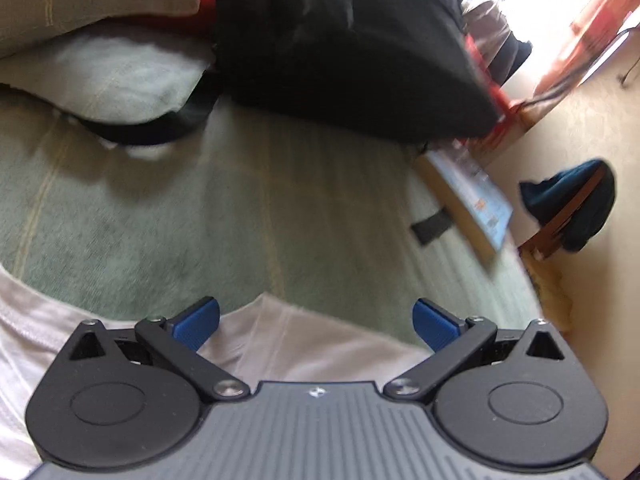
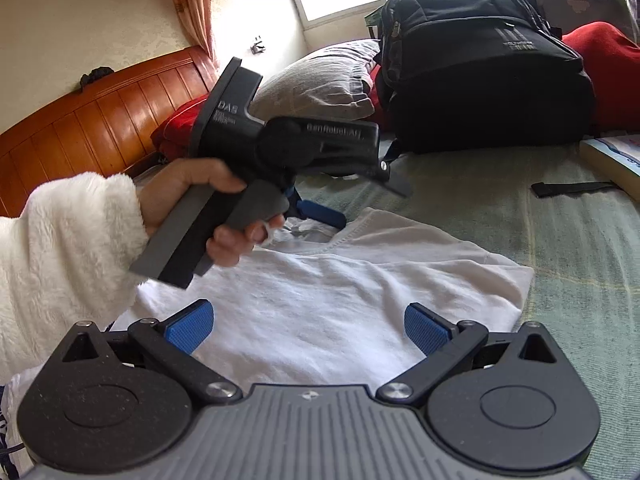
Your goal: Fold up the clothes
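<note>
A white T-shirt (image 2: 340,292) lies flat on the green bedspread (image 2: 560,248), collar toward the headboard. In the right wrist view my right gripper (image 2: 308,326) is open above the shirt's body, nothing between its blue pads (image 2: 190,326). A hand in a fluffy white sleeve (image 2: 68,256) holds my left gripper (image 2: 320,212) just over the collar. The left wrist view is blurred. There my left gripper (image 1: 316,322) is open, with a corner of the white shirt (image 1: 304,340) below and between its pads (image 1: 434,324).
A black backpack (image 2: 480,72) stands at the far side of the bed beside a grey pillow (image 2: 320,80) and red bedding (image 2: 600,68). A book (image 2: 616,160) and a black strap (image 2: 572,189) lie at the right. The wooden headboard (image 2: 100,108) runs along the left. Off the bed stands a chair with a blue garment (image 1: 572,204).
</note>
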Motion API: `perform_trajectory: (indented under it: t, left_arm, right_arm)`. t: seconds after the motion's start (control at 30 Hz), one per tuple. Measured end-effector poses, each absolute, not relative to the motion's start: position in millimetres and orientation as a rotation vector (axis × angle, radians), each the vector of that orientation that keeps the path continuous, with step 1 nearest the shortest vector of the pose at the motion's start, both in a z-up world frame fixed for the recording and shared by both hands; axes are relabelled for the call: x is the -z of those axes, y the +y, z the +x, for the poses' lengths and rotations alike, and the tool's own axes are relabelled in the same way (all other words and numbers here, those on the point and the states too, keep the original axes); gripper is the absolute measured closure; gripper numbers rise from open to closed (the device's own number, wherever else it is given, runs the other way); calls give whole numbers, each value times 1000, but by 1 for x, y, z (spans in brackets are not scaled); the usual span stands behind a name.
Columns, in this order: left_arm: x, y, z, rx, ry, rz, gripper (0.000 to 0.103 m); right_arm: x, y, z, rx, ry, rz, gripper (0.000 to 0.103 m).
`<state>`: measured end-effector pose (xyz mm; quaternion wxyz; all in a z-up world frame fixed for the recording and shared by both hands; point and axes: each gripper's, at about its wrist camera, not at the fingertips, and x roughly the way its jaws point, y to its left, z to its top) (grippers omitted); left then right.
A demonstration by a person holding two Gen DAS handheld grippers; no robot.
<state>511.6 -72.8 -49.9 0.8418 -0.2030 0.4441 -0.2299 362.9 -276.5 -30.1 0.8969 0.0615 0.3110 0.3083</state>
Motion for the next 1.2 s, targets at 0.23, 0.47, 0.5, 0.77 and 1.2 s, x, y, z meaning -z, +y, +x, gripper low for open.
perform_trajectory:
  t: [0.23, 0.47, 0.5, 0.77, 1.2]
  left_arm:
    - [44, -95, 495, 650, 998, -393, 1]
    - [55, -116, 518, 592, 988, -375, 1]
    - [50, -116, 516, 584, 983, -375, 1]
    - [-19, -85, 477, 503, 904, -195, 1]
    - [-85, 50, 277, 183, 865, -3, 1]
  right_arm:
    - [32, -281, 366, -650, 663, 188, 0]
    - [35, -281, 369, -645, 670, 184, 0]
    - [36, -281, 370, -644, 672, 185, 0]
    - [38, -292, 374, -600, 675, 232, 0]
    - [32, -279, 369, -645, 692, 214, 0]
